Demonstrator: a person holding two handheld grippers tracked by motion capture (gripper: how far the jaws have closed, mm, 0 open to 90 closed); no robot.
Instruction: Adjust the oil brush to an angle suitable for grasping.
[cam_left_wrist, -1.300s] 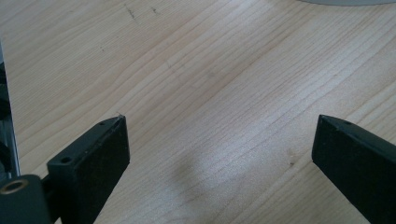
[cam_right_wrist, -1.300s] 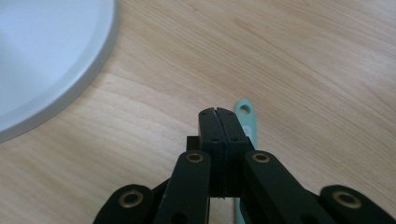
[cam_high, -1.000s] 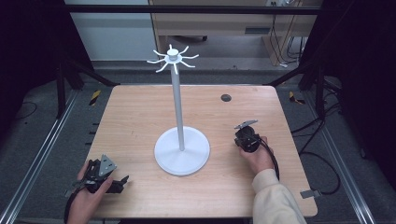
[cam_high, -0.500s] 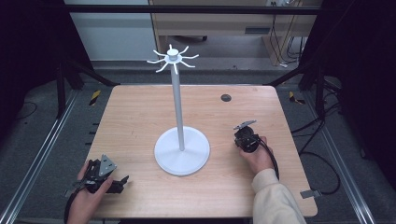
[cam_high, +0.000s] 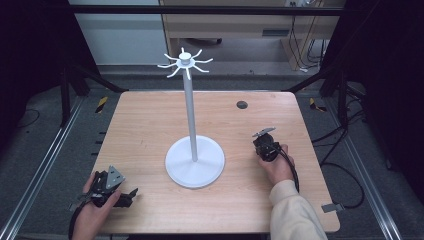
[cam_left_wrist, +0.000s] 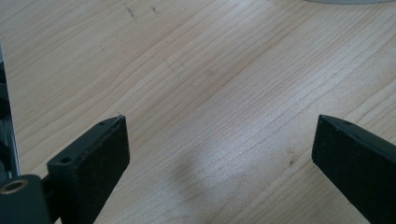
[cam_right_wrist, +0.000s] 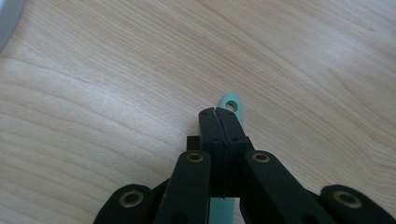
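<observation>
I see the wooden table (cam_high: 150, 125), largest item. At its centre stands a white hook stand (cam_high: 194, 156): round base, tall pole, ring of hooks on top. A small dark round fitting (cam_high: 242, 104) sits at the far right of the tabletop.

Left gripper (cam_high: 116, 192), near left corner: jaws spread wide, bare wood between them.

Right gripper (cam_right_wrist: 218, 122), right of the stand's base: jaws pressed together on a thin mint-green strip (cam_right_wrist: 231, 103) with an eyelet at its tip, just above the wood.

I can read no writing or labels.
</observation>
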